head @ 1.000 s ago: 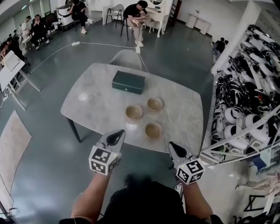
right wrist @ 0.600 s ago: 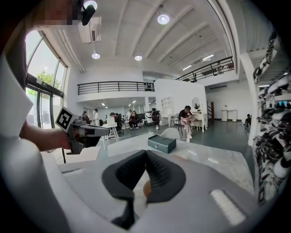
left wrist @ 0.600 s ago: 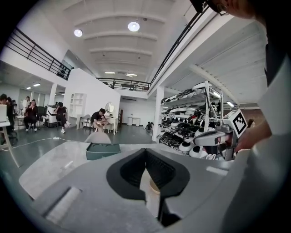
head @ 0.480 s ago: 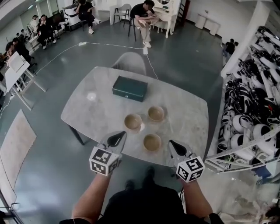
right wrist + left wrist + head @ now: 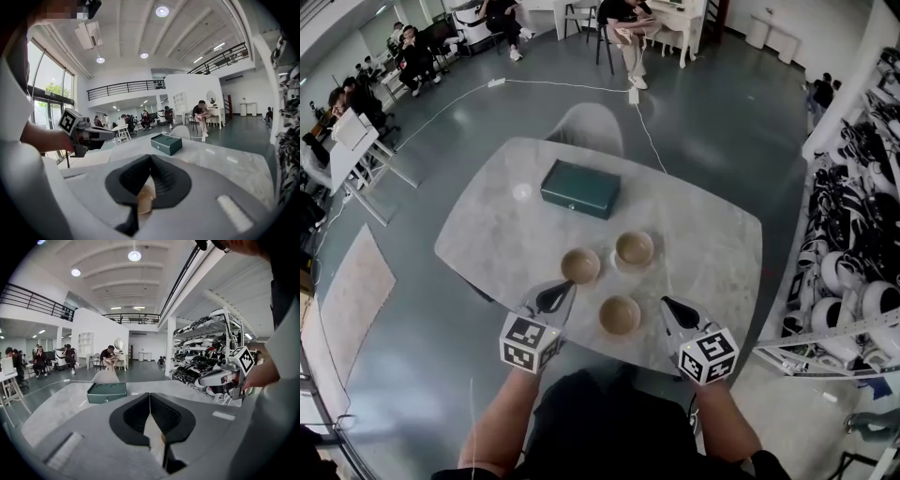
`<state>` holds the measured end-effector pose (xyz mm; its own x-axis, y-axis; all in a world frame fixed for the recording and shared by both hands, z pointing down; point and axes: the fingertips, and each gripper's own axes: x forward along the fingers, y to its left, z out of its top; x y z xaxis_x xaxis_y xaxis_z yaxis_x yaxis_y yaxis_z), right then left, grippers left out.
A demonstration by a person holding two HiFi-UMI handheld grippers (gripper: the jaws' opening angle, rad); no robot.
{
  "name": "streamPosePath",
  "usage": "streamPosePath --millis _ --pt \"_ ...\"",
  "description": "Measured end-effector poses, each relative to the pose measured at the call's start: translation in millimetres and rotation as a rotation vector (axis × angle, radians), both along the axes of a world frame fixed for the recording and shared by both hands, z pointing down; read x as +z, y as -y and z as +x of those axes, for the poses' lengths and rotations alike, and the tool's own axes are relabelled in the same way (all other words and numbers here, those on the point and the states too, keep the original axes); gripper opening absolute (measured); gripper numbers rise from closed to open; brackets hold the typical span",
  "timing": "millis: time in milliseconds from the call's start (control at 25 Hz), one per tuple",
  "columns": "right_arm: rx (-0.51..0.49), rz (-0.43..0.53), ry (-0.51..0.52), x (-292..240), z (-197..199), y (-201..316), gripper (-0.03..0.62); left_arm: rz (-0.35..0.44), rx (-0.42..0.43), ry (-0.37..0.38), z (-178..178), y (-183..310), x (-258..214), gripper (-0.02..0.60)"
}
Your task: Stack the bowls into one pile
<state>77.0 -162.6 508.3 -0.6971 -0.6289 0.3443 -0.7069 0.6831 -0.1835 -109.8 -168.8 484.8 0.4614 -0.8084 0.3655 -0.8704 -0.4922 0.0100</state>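
Three tan bowls sit apart from one another on the pale marble tabletop (image 5: 703, 239), none stacked yet. The left bowl (image 5: 580, 265) and the right bowl (image 5: 635, 249) stand side by side near the middle. The near bowl (image 5: 620, 315) lies closer to the person, by the tabletop's front edge. All three are upright. Behind them, toward the far side, rests a closed green box (image 5: 579, 189), and a grey chair (image 5: 589, 127) stands at the far edge.

The person holds both grippers out over the front edge, one on each side of the near bowl. The left gripper (image 5: 555, 298) points toward the left bowl, its tip just short of it. Its fingers are pressed together at the tips with nothing between them. The right gripper (image 5: 675, 314) is just beside the near bowl, on that bowl's right. In the right gripper view its fingers also meet at the tips and hold nothing, and a tan bowl shows through the gap below where they meet. Neither gripper touches a bowl.

To the right of the tabletop stands a rack (image 5: 853, 234) crowded with black and white gear. Several people (image 5: 628, 19) sit at the far end of the room.
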Motion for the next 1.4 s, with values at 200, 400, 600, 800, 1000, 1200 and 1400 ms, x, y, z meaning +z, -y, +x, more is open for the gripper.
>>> streamPosePath --millis 200,400,600,800,1000,1200,1400 --pt "0.001 -0.028 0.006 6 -3 11 0.003 -0.073 0.025 0.047 -4 7 27 0.021" --pt "0.015 -0.045 0.0 10 -15 22 0.002 -0.128 0.1 0.122 -15 18 55 0.115" --pt "0.037 -0.059 -0.008 10 -27 28 0.003 -0.177 0.2 0.237 -27 28 85 0.143" --pt "0.057 -0.087 -0.031 21 -32 27 0.003 -0.235 0.317 0.344 -30 36 121 0.167" --pt "0.082 -0.109 -0.049 28 -35 25 0.003 -0.276 0.392 0.397 -33 43 153 0.169" --pt "0.109 -0.123 -0.057 35 -33 26 0.002 -0.289 0.457 0.496 -36 50 183 0.168" --pt "0.134 -0.14 -0.059 42 -29 24 0.003 -0.294 0.521 0.584 -34 51 206 0.169"
